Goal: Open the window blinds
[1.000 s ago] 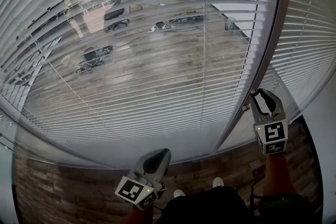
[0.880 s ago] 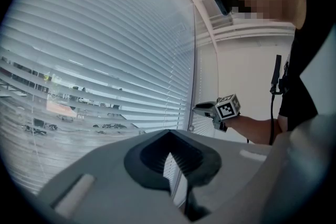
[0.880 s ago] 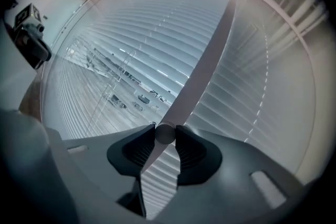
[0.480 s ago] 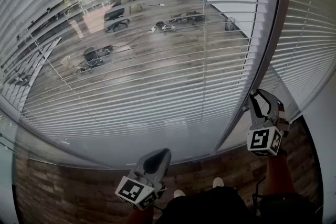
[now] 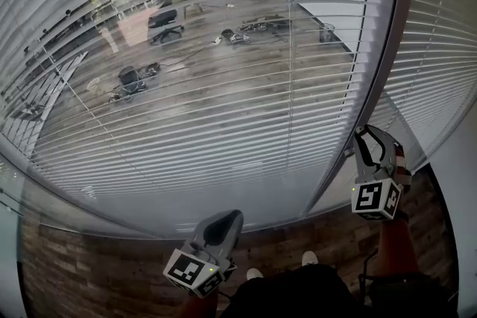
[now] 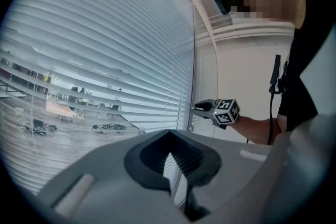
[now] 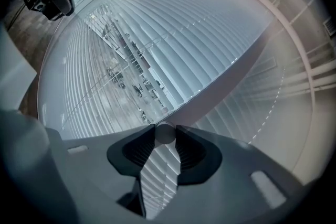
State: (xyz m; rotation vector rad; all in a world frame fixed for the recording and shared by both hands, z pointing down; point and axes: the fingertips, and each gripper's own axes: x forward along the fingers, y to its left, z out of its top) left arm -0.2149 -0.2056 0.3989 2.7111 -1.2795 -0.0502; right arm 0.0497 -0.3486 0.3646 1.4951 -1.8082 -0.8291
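Right gripper (image 5: pixel 367 136) clamped on clear round tilt wand (image 7: pixel 165 134) beside white slatted window blinds (image 5: pixel 223 86) — left gripper (image 5: pixel 222 223) closed, empty, low.

The wand (image 7: pixel 165 132) sits between the fingers (image 7: pixel 137 152) of the right gripper (image 5: pixel 364 134), touched by both at their tips. Just left of those fingers runs the window post (image 5: pixel 373 78). The blinds (image 5: pixel 223 86) hang beyond them, on both sides of the post. The left gripper (image 5: pixel 222 218) is well apart, lower and to the left, with its fingers together around nothing. The blinds lie ahead of them and the right gripper ahead to their right.
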